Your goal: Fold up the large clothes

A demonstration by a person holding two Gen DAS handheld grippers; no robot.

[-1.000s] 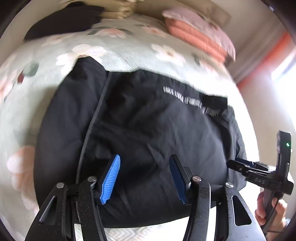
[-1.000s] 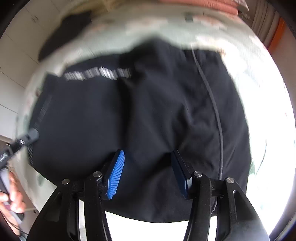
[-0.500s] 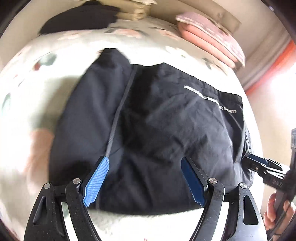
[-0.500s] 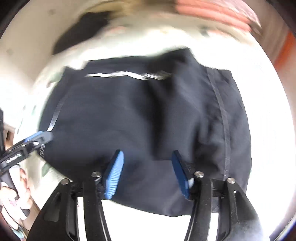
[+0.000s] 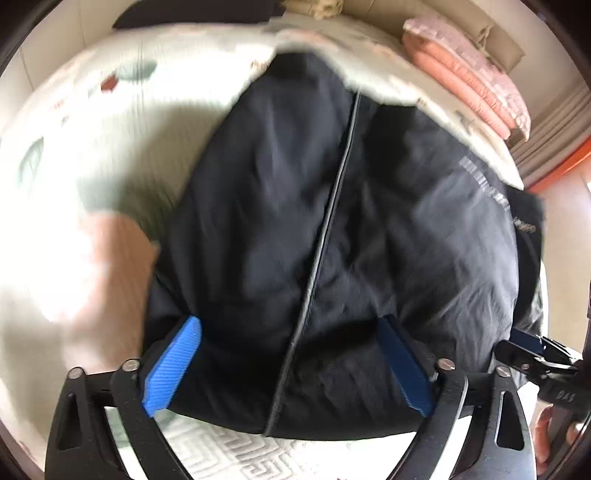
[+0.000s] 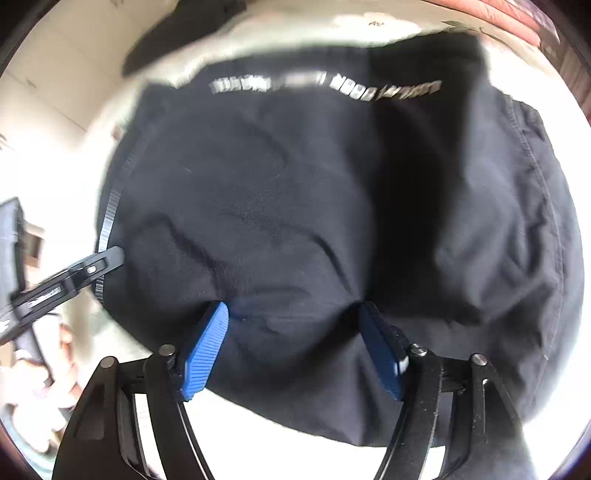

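A black jacket with white lettering lies spread on a floral bed; a grey seam line runs down it. My left gripper hovers over the jacket's near hem, its jaws opening wide, with cloth below them and nothing pinched. My right gripper is over the near hem too. Its jaws are also opening; the cloth puckers at its fingertips and bulges between them. Each view shows one finger of the other gripper at the jacket's side edge: the right gripper's finger and the left gripper's finger.
Folded pink blankets are stacked at the bed's far right. Another dark cloth lies at the far edge by the wall. A person's hand holds the right gripper's handle. An orange curtain edge stands at the right.
Both pairs of jaws have spread wider. In both views the jacket has slid to the right, so both grippers have moved left along the near hem.
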